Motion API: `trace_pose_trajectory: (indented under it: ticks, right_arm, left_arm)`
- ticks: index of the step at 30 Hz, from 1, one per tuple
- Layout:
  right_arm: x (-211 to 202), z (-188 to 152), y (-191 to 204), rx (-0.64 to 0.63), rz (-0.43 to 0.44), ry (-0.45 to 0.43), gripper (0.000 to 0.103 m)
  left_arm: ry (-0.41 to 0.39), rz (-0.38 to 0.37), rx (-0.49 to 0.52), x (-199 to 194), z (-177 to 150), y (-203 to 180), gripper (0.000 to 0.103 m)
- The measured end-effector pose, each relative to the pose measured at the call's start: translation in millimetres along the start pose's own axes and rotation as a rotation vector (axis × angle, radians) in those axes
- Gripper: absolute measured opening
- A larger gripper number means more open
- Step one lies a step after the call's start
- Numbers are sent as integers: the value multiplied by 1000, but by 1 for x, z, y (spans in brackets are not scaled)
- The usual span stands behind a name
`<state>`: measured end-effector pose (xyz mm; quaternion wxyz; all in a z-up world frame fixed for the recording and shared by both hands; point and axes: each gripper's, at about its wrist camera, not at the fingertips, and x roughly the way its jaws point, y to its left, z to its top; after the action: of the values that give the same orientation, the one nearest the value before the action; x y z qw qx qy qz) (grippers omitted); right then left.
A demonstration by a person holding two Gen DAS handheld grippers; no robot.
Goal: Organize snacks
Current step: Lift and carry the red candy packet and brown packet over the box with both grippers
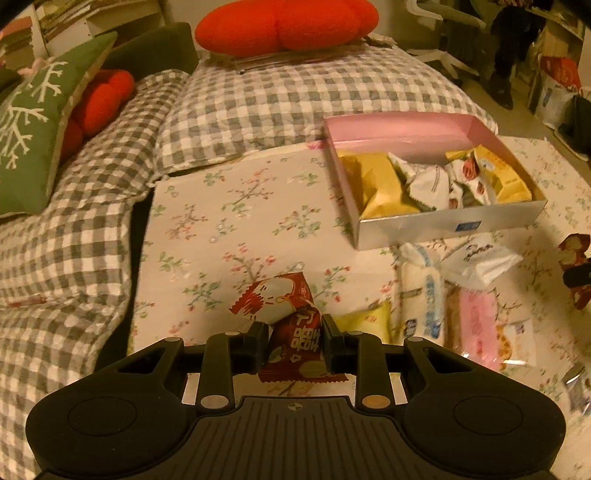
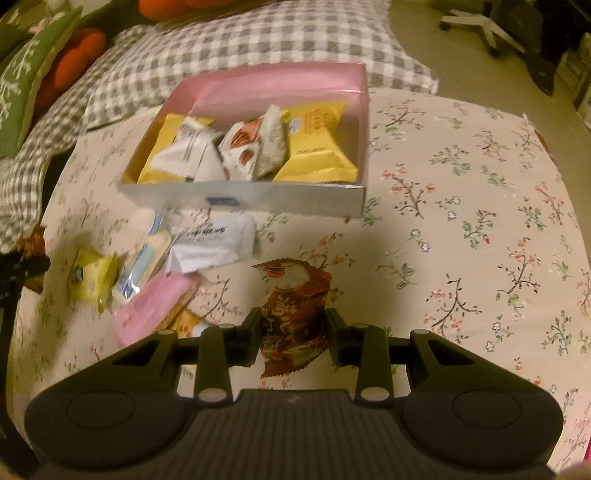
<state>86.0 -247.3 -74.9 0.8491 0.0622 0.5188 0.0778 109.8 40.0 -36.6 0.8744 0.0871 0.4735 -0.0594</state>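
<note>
My left gripper (image 1: 294,330) is shut on a dark red snack packet (image 1: 291,325) and holds it over the floral cloth (image 1: 229,206). My right gripper (image 2: 291,323) is shut on another red-brown snack packet (image 2: 293,314), also above the cloth. An open box with a pink inside (image 1: 436,221) (image 2: 251,199) stands ahead of both, holding several yellow and white packets (image 1: 424,181) (image 2: 236,147). A loose pile of white, blue, pink and yellow packets (image 1: 454,295) (image 2: 159,269) lies in front of the box, right of my left gripper and left of my right gripper.
A grey checked quilt (image 1: 277,92) lies beyond the cloth, with red cushions (image 1: 288,24) and a green snowflake pillow (image 1: 37,122) at the back left. A white chair base (image 2: 480,22) stands on the floor at the far right. Bare floral cloth (image 2: 480,221) spreads to the right.
</note>
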Motion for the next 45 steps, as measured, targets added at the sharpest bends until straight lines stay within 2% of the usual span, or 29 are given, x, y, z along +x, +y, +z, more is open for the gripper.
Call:
trace_pose_trajectory:
  ticks: [6,15,19,26,28,32,41,43,45]
  right_arm:
    - [-5,11,-5,41,17,-22,32]
    - [-1,44,-27,126,15,-56,32]
    - [6,66,-35,163,0,-94,32]
    - [20,110,-29,204,57,-170,32]
    - [26,123,-23,209,106,-186,32]
    - [46,146,-3,198,175,-195,32]
    - [87,175,22,205,258,-189,32]
    - [93,176,24,213,282,-181,32]
    - [98,177,25,226,289,-177,33]
  left_arm:
    - [-23,-53,-38,4,22,-2,27]
    - [-76,-153,-140,22,70,-2,27]
    - [-114,-196,-164,35,97,-8,27]
    - [-169,-263,-162,65,142,-31,27]
    - [-186,-264,-144,77,151,-37,27]
    - [-157,-235,-143,109,157,-42,27]
    - [-161,-205,-131,143,159,-43,28]
    - [-169,-208,-127,146,159,-43,30]
    - [-182,-179,-108,146,157,-44,32]
